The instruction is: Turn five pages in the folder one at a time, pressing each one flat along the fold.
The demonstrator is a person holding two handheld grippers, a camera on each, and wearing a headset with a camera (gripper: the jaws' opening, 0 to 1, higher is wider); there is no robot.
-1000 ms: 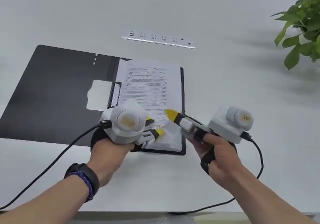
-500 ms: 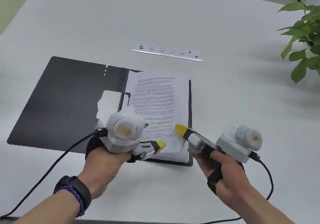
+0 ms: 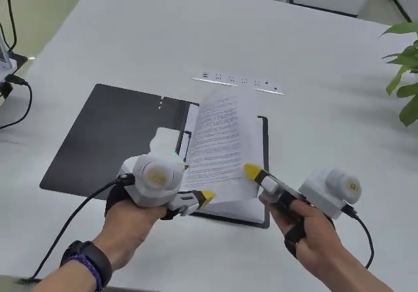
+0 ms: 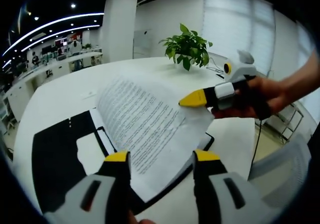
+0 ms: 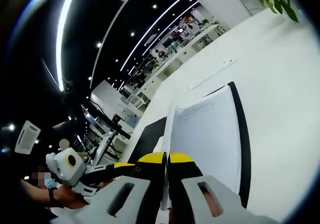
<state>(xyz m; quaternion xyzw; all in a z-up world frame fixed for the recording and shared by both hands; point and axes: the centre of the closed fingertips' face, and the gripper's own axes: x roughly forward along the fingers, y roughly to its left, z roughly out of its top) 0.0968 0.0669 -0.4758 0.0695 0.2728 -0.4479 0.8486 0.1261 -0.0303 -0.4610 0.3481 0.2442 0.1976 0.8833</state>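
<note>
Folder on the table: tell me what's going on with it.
A person is turning a page with two handheld grippers. The right gripper is shut on the near corner of the printed top page, holding it raised above the open black folder on the white table. The left gripper is open by the folder's near edge.

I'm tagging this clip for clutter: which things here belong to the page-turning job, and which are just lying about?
In the job: black open folder; white printed page, lifted, pinched by the shut right gripper; open left gripper at the folder's near edge.
Lying about: white power strip; green leafy plant; both apart from the folder.
</note>
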